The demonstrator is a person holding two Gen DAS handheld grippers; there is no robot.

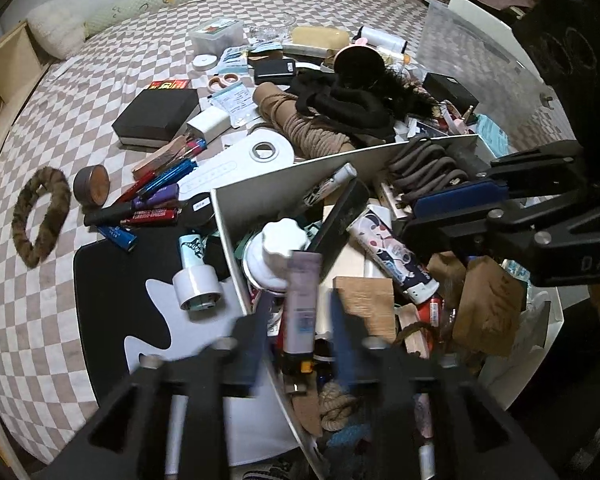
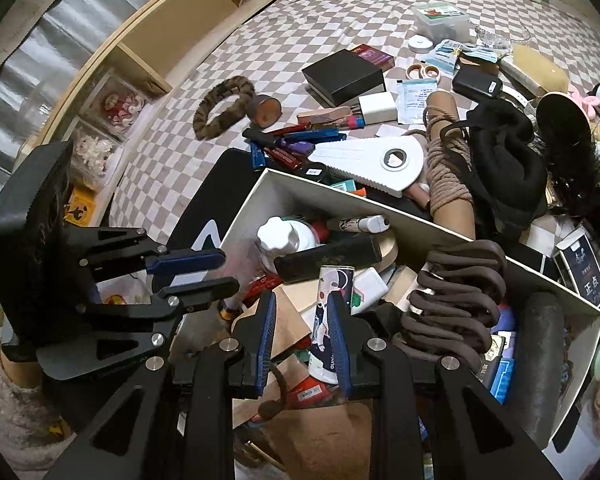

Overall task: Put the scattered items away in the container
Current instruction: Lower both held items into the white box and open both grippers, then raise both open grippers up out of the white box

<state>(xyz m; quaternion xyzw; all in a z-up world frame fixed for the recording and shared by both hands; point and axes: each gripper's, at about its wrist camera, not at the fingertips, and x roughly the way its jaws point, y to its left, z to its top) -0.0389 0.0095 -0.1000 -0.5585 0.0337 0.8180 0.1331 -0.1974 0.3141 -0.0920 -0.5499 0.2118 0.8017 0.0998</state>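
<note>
Both your grippers hang over the white box [image 2: 260, 184], pointing steeply down into it. The box sits on the checked bedspread [image 1: 100, 60] and is already heaped with things: a white knobbed bottle [image 1: 278, 248], a flat black case [image 2: 328, 262], a coil of brown hair ties [image 2: 456, 300] draped over its far wall, brown paper packets [image 1: 486, 304] and a knot of rope [image 1: 336, 404].

Your left gripper [image 1: 300, 340] stands partly open. A pale tube with a black cap [image 1: 302, 312] hangs blurred between its blue fingers [image 1: 342, 344], and a gap shows on either side of it — the pads are not pressing on it. In the right wrist view the same gripper [image 2: 216, 274] shows from the side, at the near left corner of the box, its two fingers apart.

Your right gripper [image 2: 302, 340] is narrowed around a patterned tube [image 2: 332, 308] — white, navy and pink — with a blue pad on each side of it. The tube lies tilted on top of the pile inside the box. The pads look to be touching its sides.

Plenty is still outside the box on the bedspread: a furry brown ring [image 1: 40, 216] well off to one side, a round tin [image 1: 92, 184], a cluster of pens and markers [image 1: 156, 196] just beside the box wall, a black box [image 1: 158, 118], a white plug [image 1: 210, 126], a white wedge-shaped gadget [image 1: 244, 164], a roll of tape [image 1: 198, 286], a cardboard tube wound with cord [image 1: 300, 124] and a heap of black cloth [image 1: 340, 104].
</note>
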